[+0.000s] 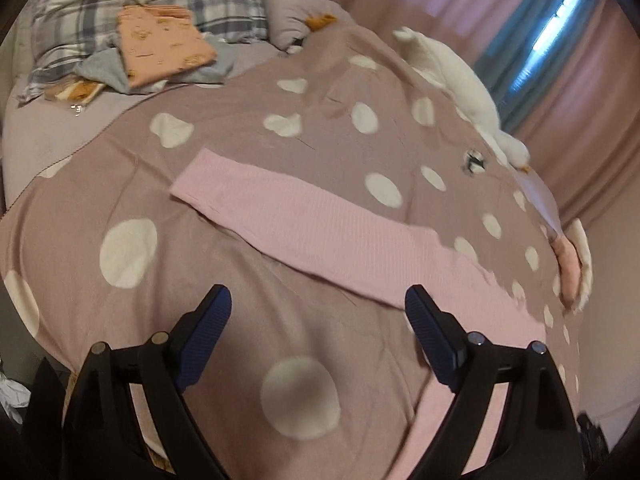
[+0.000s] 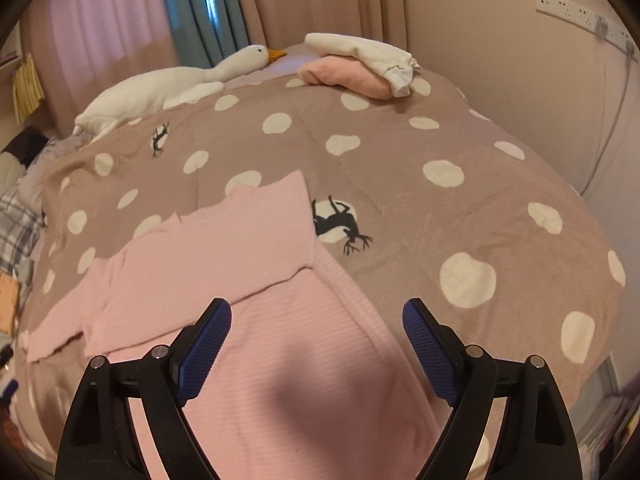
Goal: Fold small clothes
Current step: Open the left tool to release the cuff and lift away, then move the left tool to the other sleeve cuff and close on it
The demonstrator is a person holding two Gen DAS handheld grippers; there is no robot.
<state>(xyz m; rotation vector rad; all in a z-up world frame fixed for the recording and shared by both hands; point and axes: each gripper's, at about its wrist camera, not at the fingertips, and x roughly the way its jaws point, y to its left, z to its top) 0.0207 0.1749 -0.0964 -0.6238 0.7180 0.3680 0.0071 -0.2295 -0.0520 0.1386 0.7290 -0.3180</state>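
Pink ribbed garment (image 2: 248, 280); apparently unlabelled

Bed (image 2: 400, 152) under mauve spotted cover. Pink curtains (image 2: 100, 20) and teal curtain (image 2: 188, 12) behind; daylight through gap. Socket strip (image 2: 576, 8) on beige wall (image 2: 500, 60).

Left wrist view: close above spotted duvet (image 1: 240, 280), facing up the bed toward pillows (image 1: 120, 12). Right wrist view: close above pink garment (image 2: 280, 340), facing curtains (image 2: 100, 32), possibly a window. Shared: garment, duvet, plush goose (image 2: 172, 80), folded pile (image 2: 360, 68).
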